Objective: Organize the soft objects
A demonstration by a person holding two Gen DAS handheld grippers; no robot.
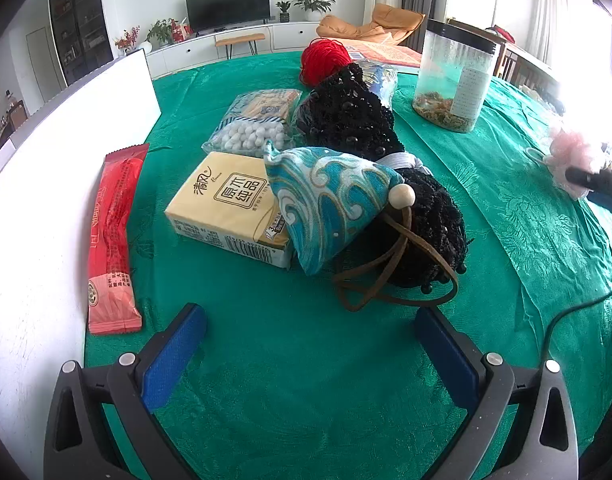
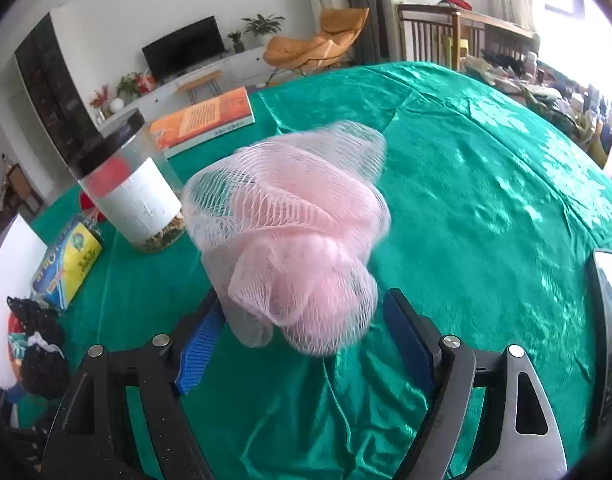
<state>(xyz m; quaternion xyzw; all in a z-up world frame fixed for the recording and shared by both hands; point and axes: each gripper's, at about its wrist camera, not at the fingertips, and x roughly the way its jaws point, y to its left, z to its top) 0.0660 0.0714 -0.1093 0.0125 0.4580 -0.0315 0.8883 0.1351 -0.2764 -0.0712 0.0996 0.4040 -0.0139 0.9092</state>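
Observation:
A pink mesh bath pouf (image 2: 293, 240) lies on the green tablecloth (image 2: 486, 200) between the fingers of my right gripper (image 2: 301, 300). The jaws stand wide; the left pad is at the mesh and a small gap shows at the right pad. The pouf (image 1: 570, 160) also shows at the far right of the left wrist view. My left gripper (image 1: 310, 320) is open over bare cloth, short of a blue wave-patterned pouch (image 1: 330, 204) with a brown cord. Black beaded knitwear (image 1: 350, 120) and a red yarn ball (image 1: 324, 58) lie behind the pouch.
A yellow tissue pack (image 1: 225, 204), a bag of white beads (image 1: 249, 128) and a red snack packet (image 1: 111, 240) lie left of the pouch. A white board (image 1: 45, 200) runs along the left. A clear jar (image 2: 133, 196), an orange book (image 2: 203, 120) and a blue-yellow packet (image 2: 67, 264) lie behind the pouf.

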